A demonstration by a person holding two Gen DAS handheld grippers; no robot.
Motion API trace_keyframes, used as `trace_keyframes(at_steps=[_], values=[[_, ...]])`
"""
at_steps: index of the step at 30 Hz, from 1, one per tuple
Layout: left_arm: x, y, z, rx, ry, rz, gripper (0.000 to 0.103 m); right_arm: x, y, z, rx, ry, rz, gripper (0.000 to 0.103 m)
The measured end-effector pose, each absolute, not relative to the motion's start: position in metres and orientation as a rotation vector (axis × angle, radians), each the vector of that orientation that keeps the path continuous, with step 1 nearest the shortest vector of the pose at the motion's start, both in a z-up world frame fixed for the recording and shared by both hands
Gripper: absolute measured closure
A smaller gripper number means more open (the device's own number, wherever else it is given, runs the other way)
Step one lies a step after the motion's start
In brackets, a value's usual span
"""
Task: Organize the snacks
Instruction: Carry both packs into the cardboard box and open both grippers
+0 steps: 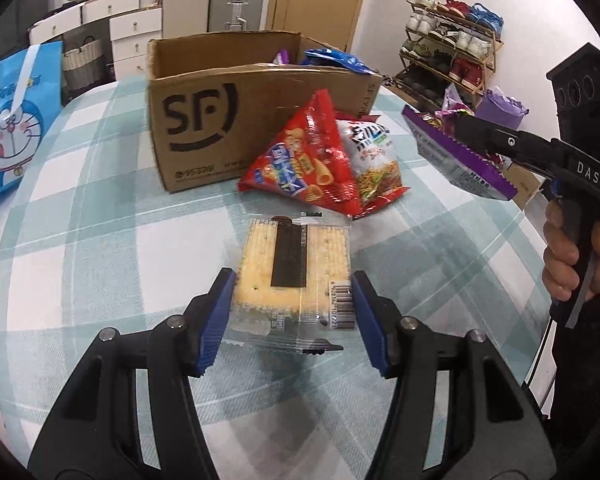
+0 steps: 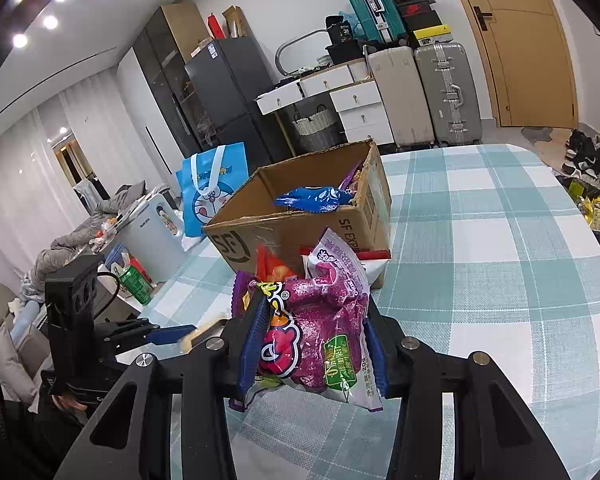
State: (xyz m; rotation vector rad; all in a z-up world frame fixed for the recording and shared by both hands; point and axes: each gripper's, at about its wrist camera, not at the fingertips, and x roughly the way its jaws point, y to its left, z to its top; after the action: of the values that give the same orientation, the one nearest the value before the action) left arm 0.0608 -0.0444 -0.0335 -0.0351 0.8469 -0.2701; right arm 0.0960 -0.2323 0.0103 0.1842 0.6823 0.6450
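Observation:
A clear-wrapped cracker pack [image 1: 294,276] sits between the blue pads of my left gripper [image 1: 294,312], which touch its sides and hold it just above the checked table. My right gripper [image 2: 312,344] is shut on a purple snack bag [image 2: 320,332] and holds it in the air to the right of the cardboard box [image 1: 220,120]. The same bag shows in the left wrist view [image 1: 456,152]. A red snack bag [image 1: 308,164] and a white noodle bag [image 1: 374,156] lean against the box front. A blue bag [image 2: 312,198] lies inside the box [image 2: 296,228].
A blue Doraemon gift bag [image 1: 12,120] stands at the table's left edge. The checked tablecloth [image 2: 480,240] extends to the right of the box. A shoe rack [image 1: 452,48], suitcases [image 2: 448,96] and drawers stand beyond the table.

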Motion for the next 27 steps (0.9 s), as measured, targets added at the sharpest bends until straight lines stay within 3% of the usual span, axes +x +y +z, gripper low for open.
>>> trace_keyframes(at_steps=[27], values=[[0.064,-0.006,0.047,-0.11,0.634,-0.15,0.048,0.115,-0.223,0.046,0.242,0.579,0.557,0.059]])
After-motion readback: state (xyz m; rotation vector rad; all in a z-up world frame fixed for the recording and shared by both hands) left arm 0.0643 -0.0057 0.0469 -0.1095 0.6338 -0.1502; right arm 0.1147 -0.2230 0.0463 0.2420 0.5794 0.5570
